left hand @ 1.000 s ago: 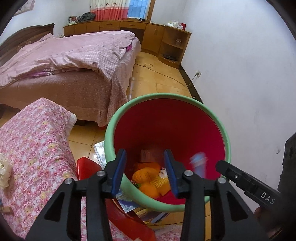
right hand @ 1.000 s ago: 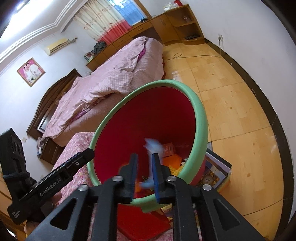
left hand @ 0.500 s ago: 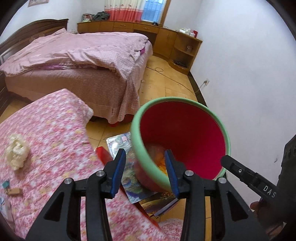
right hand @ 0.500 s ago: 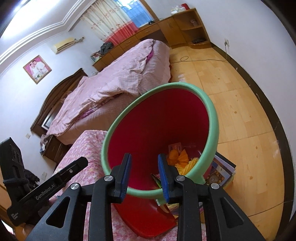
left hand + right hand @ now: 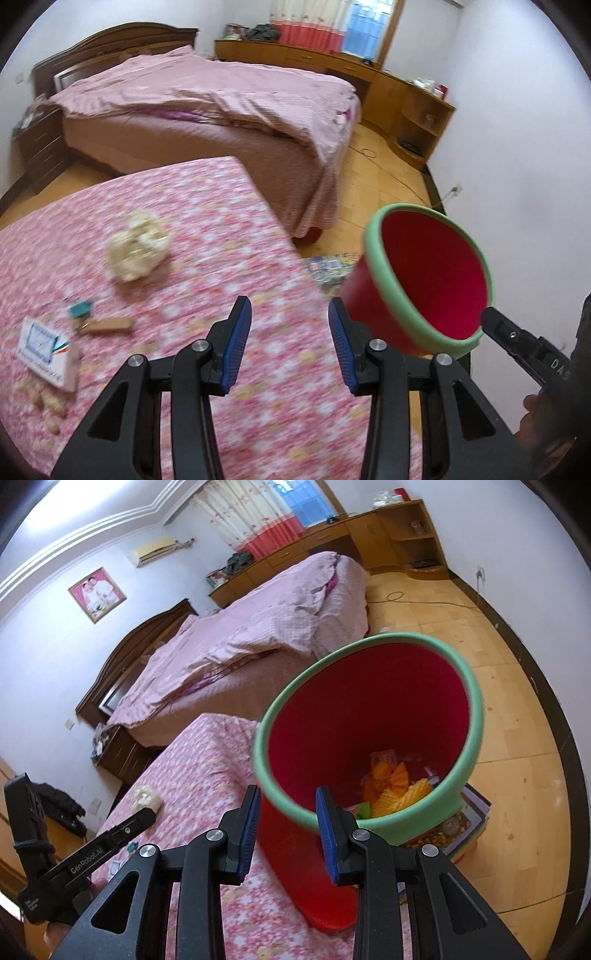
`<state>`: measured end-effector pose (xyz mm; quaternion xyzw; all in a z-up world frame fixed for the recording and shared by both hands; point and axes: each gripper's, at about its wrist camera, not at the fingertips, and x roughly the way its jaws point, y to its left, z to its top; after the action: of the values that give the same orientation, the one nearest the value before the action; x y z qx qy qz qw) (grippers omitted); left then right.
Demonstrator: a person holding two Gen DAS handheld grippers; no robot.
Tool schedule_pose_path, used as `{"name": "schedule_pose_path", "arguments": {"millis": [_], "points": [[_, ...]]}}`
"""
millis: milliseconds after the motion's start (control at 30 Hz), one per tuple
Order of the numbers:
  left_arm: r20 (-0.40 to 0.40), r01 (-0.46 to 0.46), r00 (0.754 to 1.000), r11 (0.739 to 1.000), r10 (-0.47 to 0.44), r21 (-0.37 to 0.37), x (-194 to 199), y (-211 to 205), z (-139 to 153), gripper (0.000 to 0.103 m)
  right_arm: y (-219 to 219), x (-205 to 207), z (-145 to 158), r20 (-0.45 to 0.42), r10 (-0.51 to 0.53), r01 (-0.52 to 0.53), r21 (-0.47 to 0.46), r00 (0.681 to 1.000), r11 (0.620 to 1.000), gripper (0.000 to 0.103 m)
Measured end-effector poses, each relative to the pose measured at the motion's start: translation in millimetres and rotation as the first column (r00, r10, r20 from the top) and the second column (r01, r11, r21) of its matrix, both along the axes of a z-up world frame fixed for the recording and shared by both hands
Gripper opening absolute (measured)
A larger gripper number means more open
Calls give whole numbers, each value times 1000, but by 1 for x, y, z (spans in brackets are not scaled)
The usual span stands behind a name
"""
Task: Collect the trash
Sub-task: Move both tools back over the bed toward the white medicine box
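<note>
Left wrist view, left gripper (image 5: 290, 341): its jaws are standing apart with nothing between them, pointing down over the table (image 5: 229, 236) and its pink flowered cloth.
Left wrist view, crumpled wad (image 5: 138, 245): a cream ball of paper or tissue is lying ahead and to the left of the gripper; being roughly round, it is showing no long axis.
Left wrist view, small litter (image 5: 50, 400): tan scraps are lying far left and close in, beside a white card (image 5: 42, 345); a teal bit (image 5: 79, 309) and a tan strip (image 5: 107, 325), long axis across the view, are sitting left of the gripper.
Left wrist view, bin (image 5: 424, 273): red with a green rim, it is sitting off the table edge, ahead and to the right.
Right wrist view, right gripper (image 5: 286, 829): its jaws are standing apart and empty, hanging just short of the bin's near rim.
Right wrist view, bin contents: orange and yellow wrappers (image 5: 391, 786) are lying at the bottom.
Judgement: the left gripper is looking nearer the wad, so the next pick is probably falling to it.
</note>
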<state>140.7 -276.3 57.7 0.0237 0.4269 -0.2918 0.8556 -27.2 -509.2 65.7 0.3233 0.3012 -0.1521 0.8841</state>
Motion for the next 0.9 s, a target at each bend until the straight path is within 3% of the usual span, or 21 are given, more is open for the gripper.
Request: {"name": "schedule_pose_path", "arguments": {"millis": [400,900], "points": [[-19,-211,977,977,212,17,14,90,-11,43,50,26,4,-25,110,-111,-24,994,994,32],[-160,-446,883,895,442,10,40,182,-45,45,95,58,-7,-87,211,-214,-32,974,976,33]]}}
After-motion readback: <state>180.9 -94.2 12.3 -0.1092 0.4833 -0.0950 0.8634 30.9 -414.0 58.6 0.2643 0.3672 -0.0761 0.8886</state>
